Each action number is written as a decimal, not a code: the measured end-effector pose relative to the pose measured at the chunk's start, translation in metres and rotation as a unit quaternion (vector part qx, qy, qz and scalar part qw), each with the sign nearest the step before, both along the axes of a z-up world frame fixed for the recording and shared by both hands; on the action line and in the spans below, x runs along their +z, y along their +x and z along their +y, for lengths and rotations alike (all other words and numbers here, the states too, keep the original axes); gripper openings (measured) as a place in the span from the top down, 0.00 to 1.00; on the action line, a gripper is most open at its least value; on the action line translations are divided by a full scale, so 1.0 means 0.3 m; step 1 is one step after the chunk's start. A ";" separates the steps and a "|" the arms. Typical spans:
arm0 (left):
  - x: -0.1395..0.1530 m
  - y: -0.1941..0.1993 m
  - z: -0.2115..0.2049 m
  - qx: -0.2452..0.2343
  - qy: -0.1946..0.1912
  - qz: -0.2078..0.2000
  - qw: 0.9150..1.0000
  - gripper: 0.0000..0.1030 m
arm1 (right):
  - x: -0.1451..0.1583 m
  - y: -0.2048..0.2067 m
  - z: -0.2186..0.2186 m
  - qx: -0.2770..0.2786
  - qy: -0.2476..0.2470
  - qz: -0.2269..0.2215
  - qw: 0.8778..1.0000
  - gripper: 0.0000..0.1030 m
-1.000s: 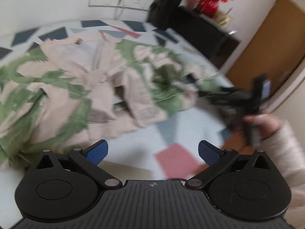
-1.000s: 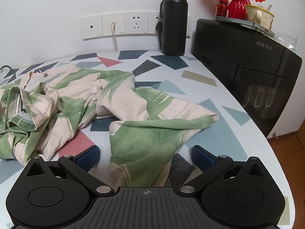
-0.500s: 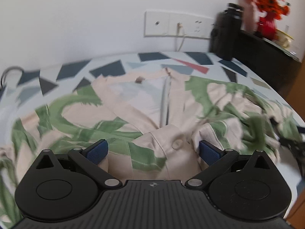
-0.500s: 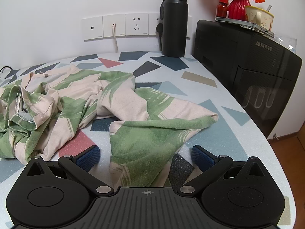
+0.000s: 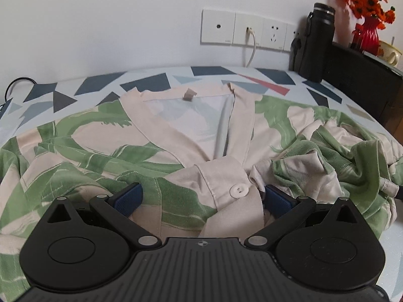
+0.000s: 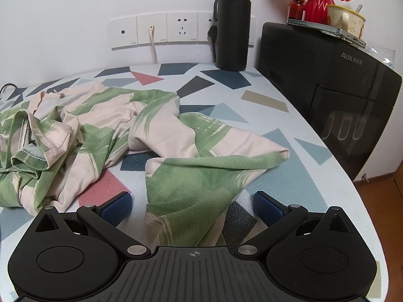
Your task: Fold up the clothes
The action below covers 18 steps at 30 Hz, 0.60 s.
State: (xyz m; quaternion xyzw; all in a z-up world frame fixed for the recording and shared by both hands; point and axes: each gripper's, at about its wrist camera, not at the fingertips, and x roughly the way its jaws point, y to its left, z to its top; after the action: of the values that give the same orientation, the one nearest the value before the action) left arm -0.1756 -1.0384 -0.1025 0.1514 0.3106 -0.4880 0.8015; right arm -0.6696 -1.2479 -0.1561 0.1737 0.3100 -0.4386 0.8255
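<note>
The left gripper [image 5: 201, 197], its blue-padded jaws spread wide, sits low over the buttoned front placket of the crumpled pink-and-green leaf-print shirt [image 5: 105, 151], cloth lying between the pads. The right gripper [image 6: 192, 205] is likewise spread, straddling a green fold of that shirt [image 6: 201, 173] near the edge of the white table patterned with coloured triangles [image 6: 284, 176]. Farther back a tall black flask [image 6: 233, 25] stands against the wall beside a black appliance [image 6: 327, 88] and white wall sockets [image 6: 166, 31].

One garment [image 5: 105, 156], one black flask [image 6: 233, 25], one red vase [image 6: 317, 2], one cup [image 6: 345, 20], four wall plates [image 6: 151, 31].
</note>
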 end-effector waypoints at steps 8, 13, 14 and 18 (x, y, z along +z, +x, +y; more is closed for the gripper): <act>-0.003 0.006 0.013 -0.015 -0.009 0.000 1.000 0.00 | -0.004 -0.005 0.007 0.002 -0.005 -0.003 1.000 0.01; -0.016 -0.003 0.039 -0.021 -0.029 -0.009 0.999 0.00 | -0.007 -0.008 0.022 -0.006 -0.010 -0.005 1.000 0.01; -0.016 -0.001 0.037 -0.021 -0.029 -0.008 0.999 0.00 | -0.007 -0.010 0.024 -0.007 -0.011 -0.005 1.000 0.01; -0.015 -0.001 0.036 -0.021 -0.030 -0.006 0.999 0.00 | -0.008 -0.018 0.025 0.005 -0.011 -0.006 1.000 0.01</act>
State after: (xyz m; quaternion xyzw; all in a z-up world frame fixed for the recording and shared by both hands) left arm -0.1758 -1.0276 -0.1071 0.1368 0.2874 -0.5133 0.7970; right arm -0.6750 -1.2403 -0.1584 0.1660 0.3012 -0.4371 0.8310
